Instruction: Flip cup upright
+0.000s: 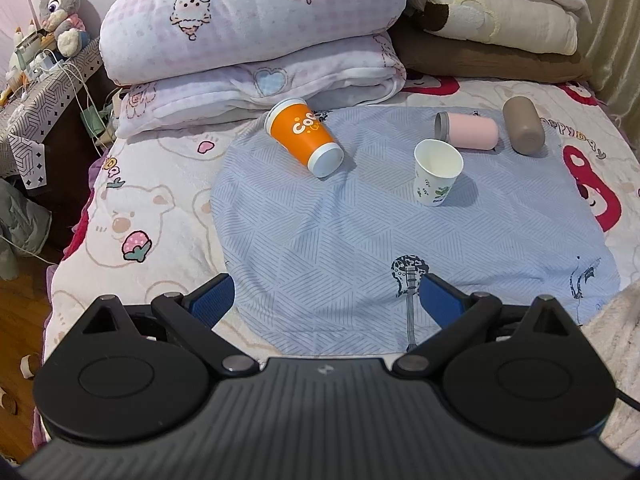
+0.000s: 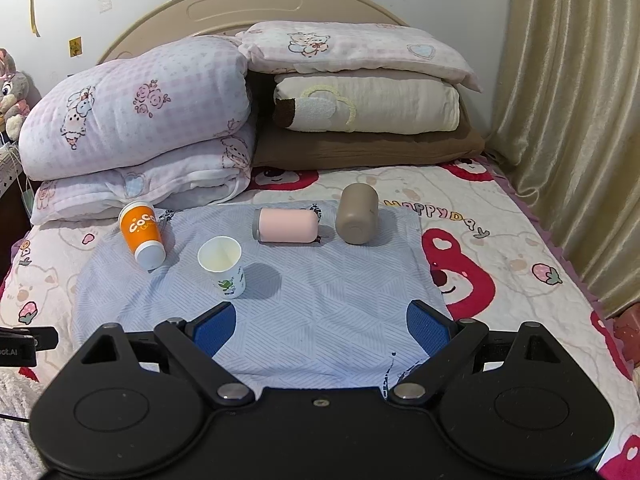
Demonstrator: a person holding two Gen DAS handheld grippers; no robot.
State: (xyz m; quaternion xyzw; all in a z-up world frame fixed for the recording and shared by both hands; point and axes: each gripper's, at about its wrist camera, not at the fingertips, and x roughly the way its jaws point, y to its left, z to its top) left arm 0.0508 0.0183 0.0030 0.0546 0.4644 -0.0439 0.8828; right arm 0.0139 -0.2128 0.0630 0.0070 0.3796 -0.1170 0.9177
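**Both grippers hanging free over the cloth, three cups lying down**

You are holding the left gripper (image 1: 326, 300) low over the near edge of the pale blue patterned cloth (image 1: 320, 248), its blue-padded jaws spread wide and gripping nothing. Your right gripper (image 2: 322, 330) is hovering over the same cloth from the other side, its jaws likewise parted and bare.

The small white paper cup with green printing (image 1: 437, 171) is standing upright near the middle of the cloth, mouth facing up. Left of it and apart, the orange paper cup with white lettering and white rims (image 1: 305, 136) is lying on its side, its base pointing toward you. Behind the white cup, the pink cylindrical tumbler with a grey rim (image 1: 468, 131) is lying sideways, and just to its right the brown matte tumbler (image 1: 523, 125) is also lying down, base toward you.

Folded pink checked quilts (image 2: 136, 120) are piling up behind the cups.
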